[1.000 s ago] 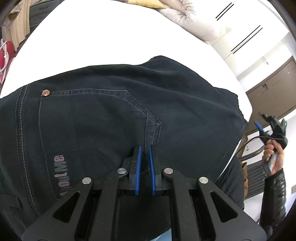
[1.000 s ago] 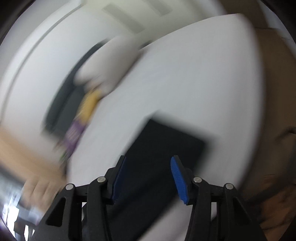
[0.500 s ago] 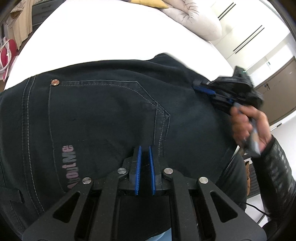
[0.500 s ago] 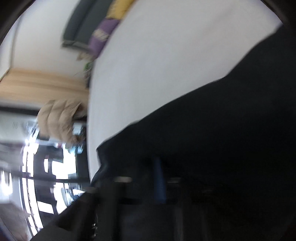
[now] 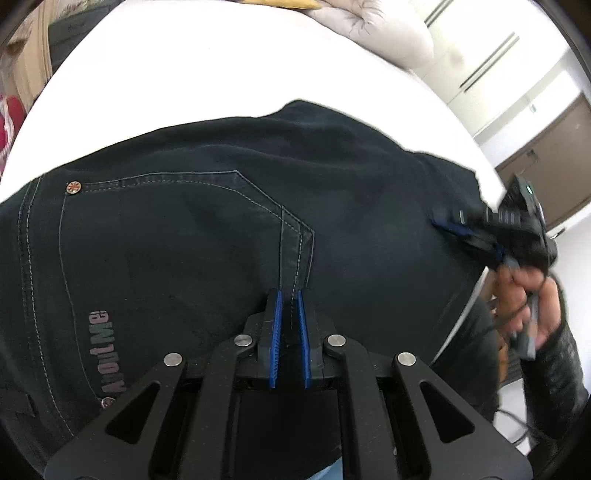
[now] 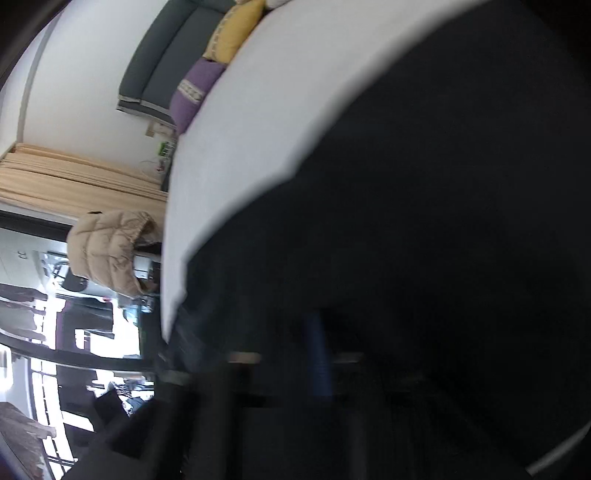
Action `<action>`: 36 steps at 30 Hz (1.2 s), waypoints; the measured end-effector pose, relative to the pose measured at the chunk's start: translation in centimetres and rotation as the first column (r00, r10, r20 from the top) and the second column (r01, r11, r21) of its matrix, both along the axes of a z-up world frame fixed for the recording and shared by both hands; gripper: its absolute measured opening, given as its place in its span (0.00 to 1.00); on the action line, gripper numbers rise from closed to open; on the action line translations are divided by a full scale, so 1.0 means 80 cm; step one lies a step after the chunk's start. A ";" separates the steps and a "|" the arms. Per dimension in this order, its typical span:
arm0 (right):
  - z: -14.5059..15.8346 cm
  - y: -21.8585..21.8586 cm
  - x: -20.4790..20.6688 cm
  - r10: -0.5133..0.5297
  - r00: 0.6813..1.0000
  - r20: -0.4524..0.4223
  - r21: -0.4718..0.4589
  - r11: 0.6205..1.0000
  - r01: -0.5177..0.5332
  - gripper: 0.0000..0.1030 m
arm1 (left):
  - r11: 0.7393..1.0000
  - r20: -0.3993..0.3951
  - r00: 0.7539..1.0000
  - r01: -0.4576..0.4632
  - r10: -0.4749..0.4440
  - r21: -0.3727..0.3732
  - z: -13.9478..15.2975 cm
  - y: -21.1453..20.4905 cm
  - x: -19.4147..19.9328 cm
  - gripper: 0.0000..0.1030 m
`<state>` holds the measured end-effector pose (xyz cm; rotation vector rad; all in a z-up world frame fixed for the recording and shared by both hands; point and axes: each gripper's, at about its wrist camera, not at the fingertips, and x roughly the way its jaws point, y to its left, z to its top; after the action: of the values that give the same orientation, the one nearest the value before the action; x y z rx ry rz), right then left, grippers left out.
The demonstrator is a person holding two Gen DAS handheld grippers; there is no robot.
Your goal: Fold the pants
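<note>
Dark pants (image 5: 207,236) lie folded on a white bed (image 5: 192,70), back pocket and a grey logo facing up. My left gripper (image 5: 289,295) is shut with its blue pads nearly together, low over the pants at the pocket's point; whether it pinches cloth is unclear. My right gripper (image 5: 461,230), held in a hand, rests on the right edge of the pants. In the right wrist view the pants (image 6: 424,221) fill most of the frame and the gripper (image 6: 317,354) is a dark blur, so its jaws do not show.
Pillows (image 5: 373,29) lie at the far end of the bed. White and brown cupboards (image 5: 546,155) stand to the right. In the right wrist view a grey sofa (image 6: 155,55) with yellow and purple cushions and a beige jacket (image 6: 110,254) are beyond the bed.
My right gripper swung in from beside the bed onto the pants, then slid down along their right edge. The left gripper stayed shut over the pocket.
</note>
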<state>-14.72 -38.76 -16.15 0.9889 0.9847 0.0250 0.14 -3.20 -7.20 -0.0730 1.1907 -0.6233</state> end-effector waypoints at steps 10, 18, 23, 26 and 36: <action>0.019 -0.074 -0.126 -0.198 0.980 0.008 -0.027 0.980 0.198 0.00 | 0.999 0.023 1.000 0.012 -0.013 0.033 -0.002 0.013 -0.010 0.08; 0.069 0.031 -0.049 0.067 0.985 0.161 0.048 0.996 -0.076 0.19 | 0.992 0.068 0.991 0.117 -0.114 -0.037 0.026 -0.041 -0.007 0.08; 0.004 0.071 -0.013 0.134 0.990 0.033 0.077 0.988 -0.136 0.00 | 0.988 0.015 0.988 0.155 -0.155 0.012 -0.012 -0.053 -0.011 0.08; -0.007 0.041 -0.056 0.046 0.997 0.068 0.127 0.990 -0.054 0.00 | 0.990 -0.004 0.990 0.139 -0.139 -0.027 -0.013 -0.026 -0.010 0.08; 0.071 -0.114 -0.146 -0.297 0.950 0.092 -0.028 0.953 0.301 0.05 | 0.993 0.047 0.998 0.037 -0.032 -0.109 0.026 0.027 0.018 0.08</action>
<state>-26.38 -47.91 -10.46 1.0813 0.7449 -0.2031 1.60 -1.07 -5.09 -0.1302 1.1154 -0.7174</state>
